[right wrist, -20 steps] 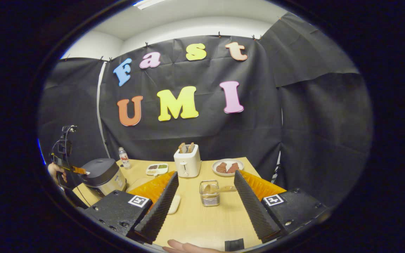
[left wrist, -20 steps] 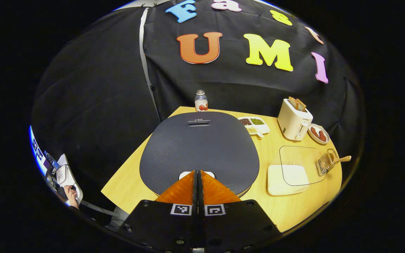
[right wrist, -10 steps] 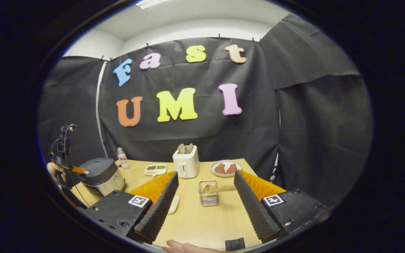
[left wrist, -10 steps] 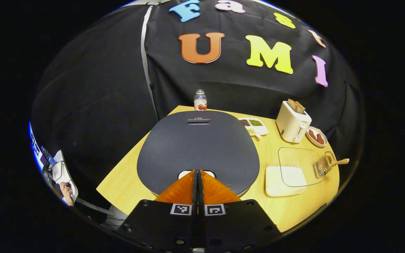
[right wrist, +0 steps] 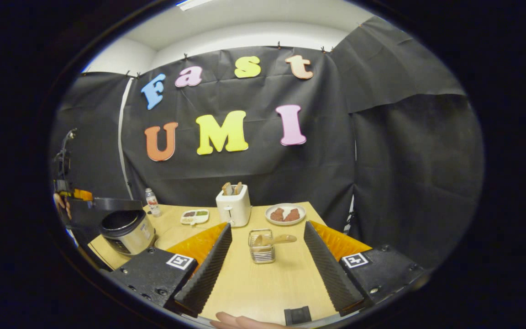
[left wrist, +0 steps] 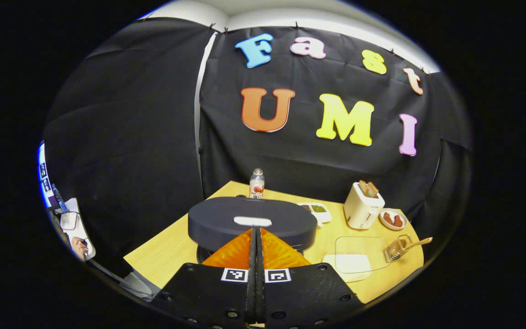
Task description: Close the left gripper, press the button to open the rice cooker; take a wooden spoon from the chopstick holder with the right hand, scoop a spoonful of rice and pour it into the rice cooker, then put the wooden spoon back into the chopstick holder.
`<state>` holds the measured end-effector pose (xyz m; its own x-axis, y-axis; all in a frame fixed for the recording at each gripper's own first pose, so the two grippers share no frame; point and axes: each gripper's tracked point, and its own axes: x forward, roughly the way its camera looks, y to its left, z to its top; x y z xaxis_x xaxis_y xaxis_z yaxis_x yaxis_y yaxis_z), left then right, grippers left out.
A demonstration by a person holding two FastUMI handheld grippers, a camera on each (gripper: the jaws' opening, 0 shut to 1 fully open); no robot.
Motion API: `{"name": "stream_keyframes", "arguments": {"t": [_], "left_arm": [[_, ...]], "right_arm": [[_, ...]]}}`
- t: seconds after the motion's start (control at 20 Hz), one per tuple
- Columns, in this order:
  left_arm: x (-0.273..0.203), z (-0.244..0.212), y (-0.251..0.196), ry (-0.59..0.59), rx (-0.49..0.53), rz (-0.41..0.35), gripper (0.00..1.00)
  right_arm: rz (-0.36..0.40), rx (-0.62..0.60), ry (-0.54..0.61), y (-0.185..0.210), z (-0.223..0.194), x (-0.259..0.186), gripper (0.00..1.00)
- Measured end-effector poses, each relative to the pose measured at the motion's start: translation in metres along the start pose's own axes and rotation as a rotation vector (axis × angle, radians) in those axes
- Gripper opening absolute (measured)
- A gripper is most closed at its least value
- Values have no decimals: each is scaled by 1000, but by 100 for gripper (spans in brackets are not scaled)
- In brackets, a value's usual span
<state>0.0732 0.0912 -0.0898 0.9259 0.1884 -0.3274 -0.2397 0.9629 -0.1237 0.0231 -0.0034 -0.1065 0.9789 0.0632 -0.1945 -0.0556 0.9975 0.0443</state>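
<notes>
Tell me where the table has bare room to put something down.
Bare wood lies in front of the wire holder, between the right claw's open fingers. Another bare patch is the table's left corner beside the rice cooker. The back row, tray to plate, is crowded.

Rice cooker [right wrist: 127, 230] lid up; wooden spoon [right wrist: 274, 239] in chopstick holder [right wrist: 260, 249].

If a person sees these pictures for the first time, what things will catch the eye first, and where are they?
The rice cooker at the table's left end stands out, its dark lid lifted off the pot, right ahead of the shut left gripper. Near the middle, the wire chopstick holder with the wooden spoon sits between the open fingers of the right gripper. Behind it stands a white toaster with bread.
</notes>
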Motion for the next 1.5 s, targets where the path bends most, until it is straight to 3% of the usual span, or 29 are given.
{"name": "stream_keyframes", "arguments": {"t": [0.05,0.1,0.15,0.2,0.25,0.3,0.4,0.5,0.55,0.6,0.7,0.75,0.8,0.85,0.95,1.2,1.25,1.5], "left_arm": [[-6,9,-10,-24,15,-22,0],[-15,15,-16,-49,35,-23,7],[-21,19,-17,-73,47,-11,2],[-28,22,-20,-97,64,-3,22],[-36,23,-19,-112,81,14,39],[-39,25,-21,-128,101,19,56],[-49,26,-31,-152,108,13,89],[-58,25,-39,-175,101,1,91],[-64,25,-37,-191,109,11,93],[-70,25,-37,-209,117,19,95],[-82,22,-41,-238,122,25,94],[-87,20,-46,-249,134,17,87],[-92,17,-50,-256,146,8,87],[-98,16,-54,-266,155,-1,94],[-109,10,-65,-278,159,-37,94],[-132,-1,-86,-315,120,-106,94],[-134,-1,-85,-326,113,-107,94],[-128,-10,-93,-339,120,-129,94]], "right_arm": [[1,5,3,0,-2,0,96],[2,9,5,0,-4,0,96],[2,10,5,0,-5,0,96],[2,12,4,0,-5,0,100],[5,12,2,0,-6,0,96],[7,10,-2,0,-6,1,100],[-2,10,2,-5,-11,2,96],[3,20,10,-6,-15,3,100],[20,26,-1,-3,-14,1,96],[32,30,-10,-2,-13,1,100],[44,30,-25,-4,-16,4,96],[42,27,-23,-5,-21,6,95],[46,24,-23,-5,-23,7,95],[55,22,-27,-2,-25,9,94],[59,11,-33,0,-29,17,100],[52,-4,-6,4,-51,51,100],[48,-5,-6,3,-55,59,94],[26,-5,24,1,-83,113,100]]}}
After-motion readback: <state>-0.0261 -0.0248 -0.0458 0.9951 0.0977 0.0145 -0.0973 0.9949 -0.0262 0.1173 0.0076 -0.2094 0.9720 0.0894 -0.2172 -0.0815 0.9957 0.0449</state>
